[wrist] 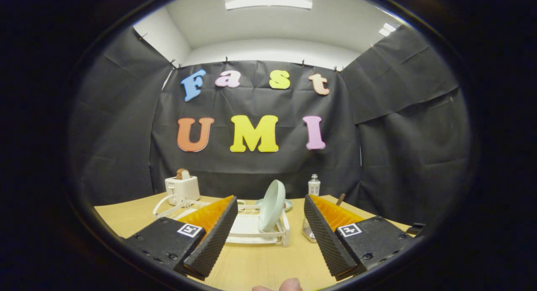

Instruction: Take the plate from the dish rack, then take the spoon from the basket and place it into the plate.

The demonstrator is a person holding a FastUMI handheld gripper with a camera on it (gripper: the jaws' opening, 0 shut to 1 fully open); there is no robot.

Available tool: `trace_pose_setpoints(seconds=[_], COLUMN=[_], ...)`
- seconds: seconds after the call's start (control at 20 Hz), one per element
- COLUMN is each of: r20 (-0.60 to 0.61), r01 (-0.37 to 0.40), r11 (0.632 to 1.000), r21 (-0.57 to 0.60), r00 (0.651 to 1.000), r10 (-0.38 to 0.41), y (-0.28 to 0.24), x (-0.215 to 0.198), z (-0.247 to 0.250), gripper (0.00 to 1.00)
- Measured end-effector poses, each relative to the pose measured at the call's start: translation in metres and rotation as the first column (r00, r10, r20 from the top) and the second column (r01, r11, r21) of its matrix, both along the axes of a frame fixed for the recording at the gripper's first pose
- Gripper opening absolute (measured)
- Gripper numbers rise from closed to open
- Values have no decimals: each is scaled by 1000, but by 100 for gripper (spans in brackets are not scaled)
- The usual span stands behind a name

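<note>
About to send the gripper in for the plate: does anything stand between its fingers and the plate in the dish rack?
Nothing visible does. The gripper is open, and the plate stands on edge in the dish rack just ahead, in line with the gap between the fingers. The toaster and bottle stand off to the sides, farther back.

One of nearly everything on the table point(251, 266).

One white dish rack point(256, 230) holding one pale plate point(272, 205) on edge; one white toaster point(182, 189) with one slice of bread point(183, 173) poking out; one small clear bottle point(314, 185); one shallow dish point(288, 205) behind the plate (mostly hidden). One gripper point(268, 228), two fingers point(212, 236) spread apart with nothing between them. One fingertip point(289, 285) of a person shows.
</note>
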State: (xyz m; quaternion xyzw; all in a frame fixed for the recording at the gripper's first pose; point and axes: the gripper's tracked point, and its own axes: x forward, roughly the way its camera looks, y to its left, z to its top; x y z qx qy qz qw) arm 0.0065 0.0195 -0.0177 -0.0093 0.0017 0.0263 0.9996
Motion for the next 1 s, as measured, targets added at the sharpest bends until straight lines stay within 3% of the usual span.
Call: trace_pose_setpoints(seconds=[0.55,1.0], r20=[32,-196], r01=[2,-105], r11=[1000,989], r21=[-7,-108], r00=[999,977], r10=[-2,82], y=[-21,-7], x=[23,111], z=[25,48], gripper=[100,100])
